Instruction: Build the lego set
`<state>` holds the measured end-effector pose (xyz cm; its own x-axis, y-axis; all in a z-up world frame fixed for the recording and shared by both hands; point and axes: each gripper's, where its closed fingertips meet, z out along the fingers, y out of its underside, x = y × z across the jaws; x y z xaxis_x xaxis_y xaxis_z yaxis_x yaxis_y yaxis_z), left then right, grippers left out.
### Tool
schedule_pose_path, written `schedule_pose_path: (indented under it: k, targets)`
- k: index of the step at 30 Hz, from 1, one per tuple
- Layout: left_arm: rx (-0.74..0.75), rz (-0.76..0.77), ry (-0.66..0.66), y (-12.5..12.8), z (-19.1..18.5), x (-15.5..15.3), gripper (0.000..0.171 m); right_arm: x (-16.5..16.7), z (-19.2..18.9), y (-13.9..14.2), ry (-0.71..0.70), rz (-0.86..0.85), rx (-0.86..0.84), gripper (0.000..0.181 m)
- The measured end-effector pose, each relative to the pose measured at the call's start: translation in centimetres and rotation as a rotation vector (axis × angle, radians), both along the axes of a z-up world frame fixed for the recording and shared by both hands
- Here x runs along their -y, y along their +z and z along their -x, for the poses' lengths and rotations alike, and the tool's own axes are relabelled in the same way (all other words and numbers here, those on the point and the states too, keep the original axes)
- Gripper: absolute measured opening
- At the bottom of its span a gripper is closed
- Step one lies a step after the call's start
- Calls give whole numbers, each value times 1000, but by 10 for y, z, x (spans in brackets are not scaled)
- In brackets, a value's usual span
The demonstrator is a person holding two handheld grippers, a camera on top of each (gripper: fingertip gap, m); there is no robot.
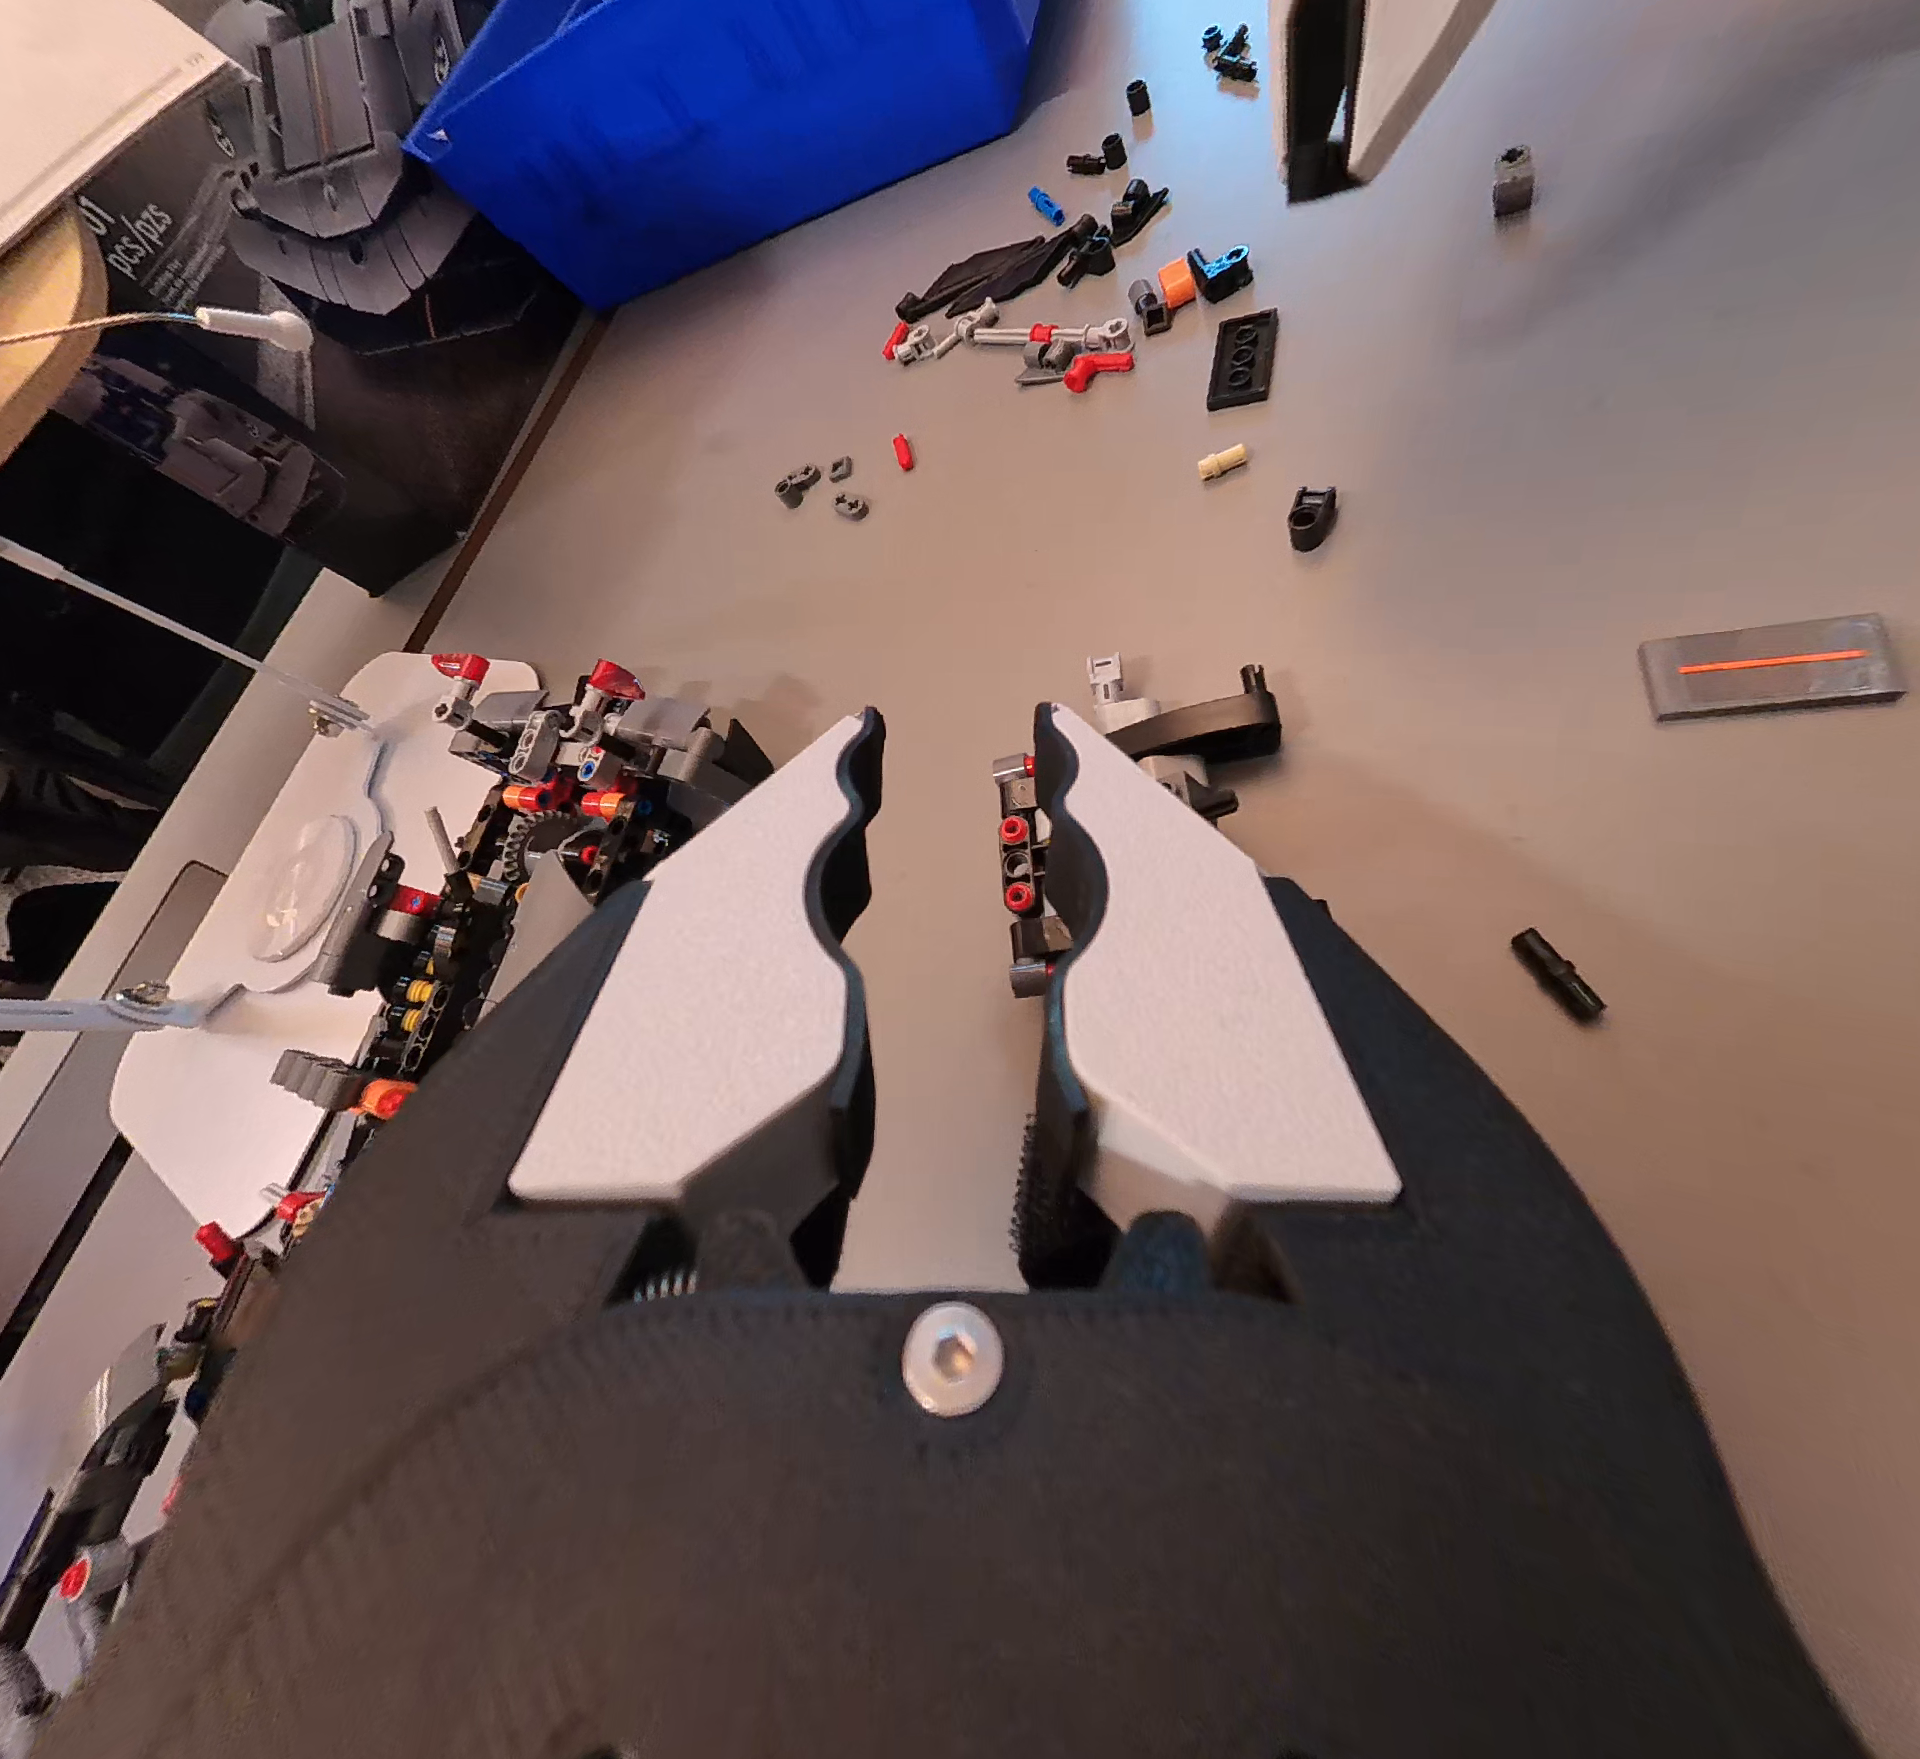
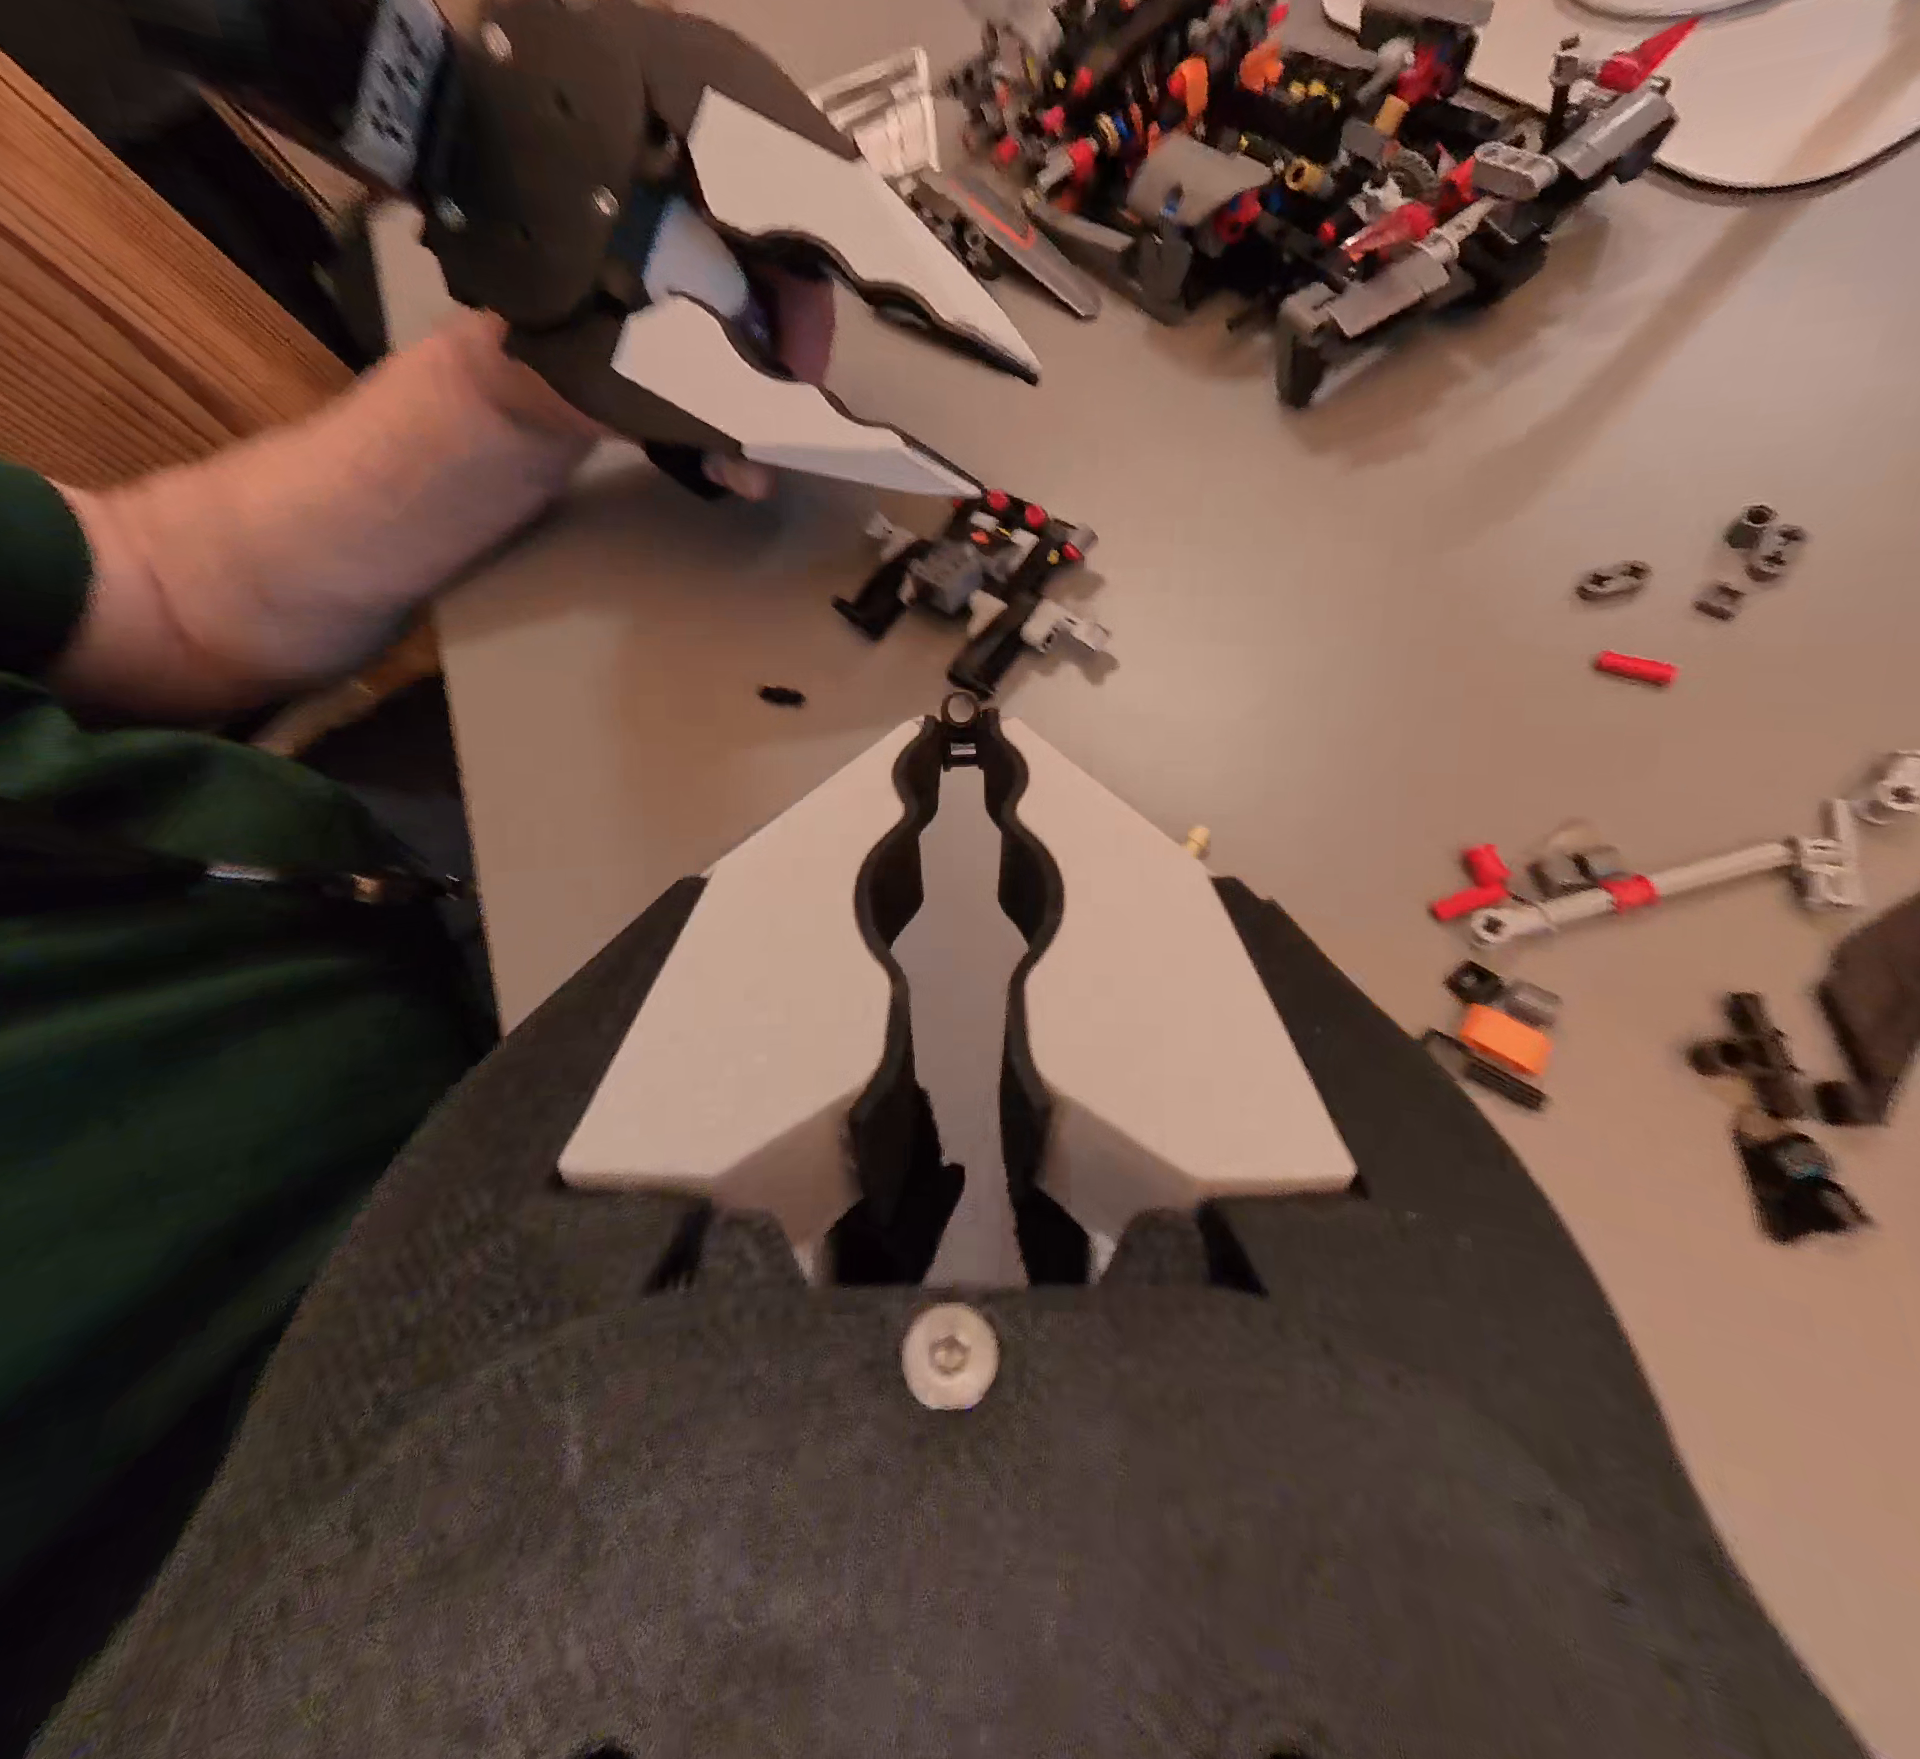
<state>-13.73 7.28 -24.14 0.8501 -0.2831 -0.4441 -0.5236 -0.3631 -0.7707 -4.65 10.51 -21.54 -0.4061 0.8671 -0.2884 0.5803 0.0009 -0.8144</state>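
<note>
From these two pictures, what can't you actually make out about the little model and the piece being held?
- Small sub-assembly, left wrist view: the left gripper, jaws open, covers most of it.
- Small black piece, right wrist view: pinched in the right gripper; too small to tell its shape.
- Big model: the left gripper's body hides its near end.
- Blue bin: cut off by the top edge; contents unclear.

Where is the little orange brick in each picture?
Left wrist view: the small orange plastic brick sits upper right of centre, among loose parts.
Right wrist view: it sits at the right, below the middle.
Shared landmark: the long light-grey rod with red ends lies close beside it in both.
</note>
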Motion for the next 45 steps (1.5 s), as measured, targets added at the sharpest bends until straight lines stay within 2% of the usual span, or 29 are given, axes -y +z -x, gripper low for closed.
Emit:
schedule_pose_path:
  k: [10, 22, 31, 38, 45]
  targets:
    - [-4, -7, -5, 2, -2, 0, 27, 5, 3, 14, -16, 149, -56, 5]
    - [1, 2, -10, -2, -3, -2, 27, 17, 6, 14, 6, 284, -81, 5]
    - [-8, -40, -25, 8, -8, -2, 27, 8, 3, 45, -25, 626, -179, 5]
    - [-24, -55, -34, 11, -11, -1, 28, -1, 0, 86, 50, 989, -336, 5]
    - [-8, -44, -75, 11, -18, 2, 31, -8, -2, 91, 69, 1092, -363, 6]
